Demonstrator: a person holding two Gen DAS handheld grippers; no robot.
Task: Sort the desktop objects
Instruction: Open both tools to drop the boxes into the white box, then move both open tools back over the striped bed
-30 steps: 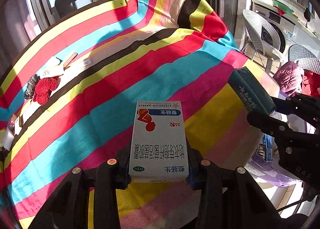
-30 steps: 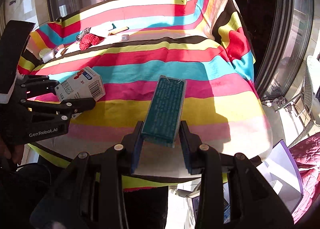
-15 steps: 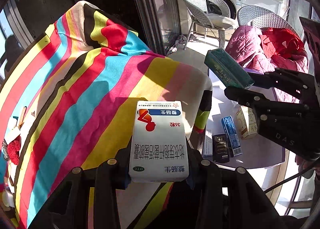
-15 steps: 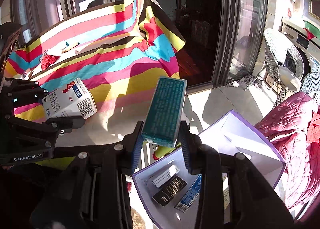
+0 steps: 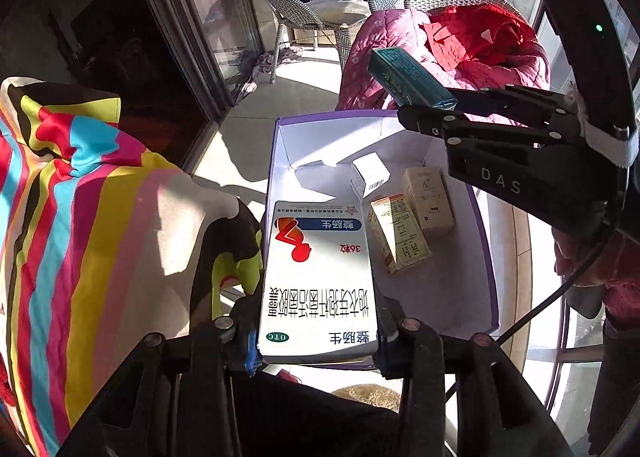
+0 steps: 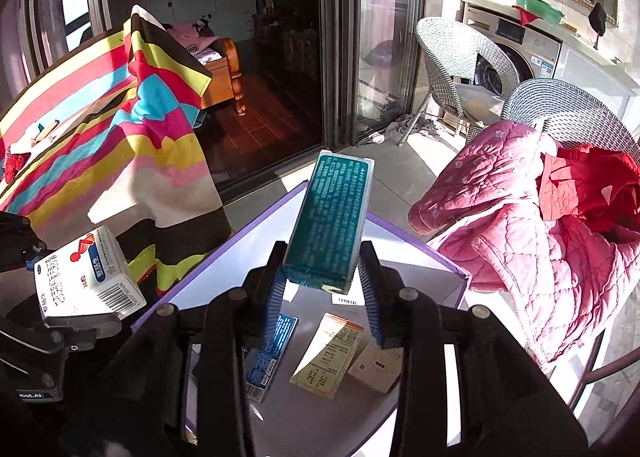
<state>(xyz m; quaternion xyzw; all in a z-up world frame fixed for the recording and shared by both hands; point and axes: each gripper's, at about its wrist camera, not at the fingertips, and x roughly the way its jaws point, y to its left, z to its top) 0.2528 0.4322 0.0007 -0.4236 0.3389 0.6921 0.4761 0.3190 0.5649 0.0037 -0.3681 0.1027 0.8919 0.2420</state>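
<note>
A washer stands against the far wall. Two wicker chairs sit in front of it; the nearer one carries a pink quilt. Left of the chairs, a glass sliding door opens onto a dark room with wood flooring. Sunlight falls across the pale floor below the washer.

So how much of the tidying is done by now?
Partly done. Several small packets, like the tan one, already lie in the purple-edged box. In hand: the left gripper clamps a white medicine box and the right gripper a teal box, both held over the purple-edged box, not yet dropped. A few bits remain on the striped cloth.
</note>
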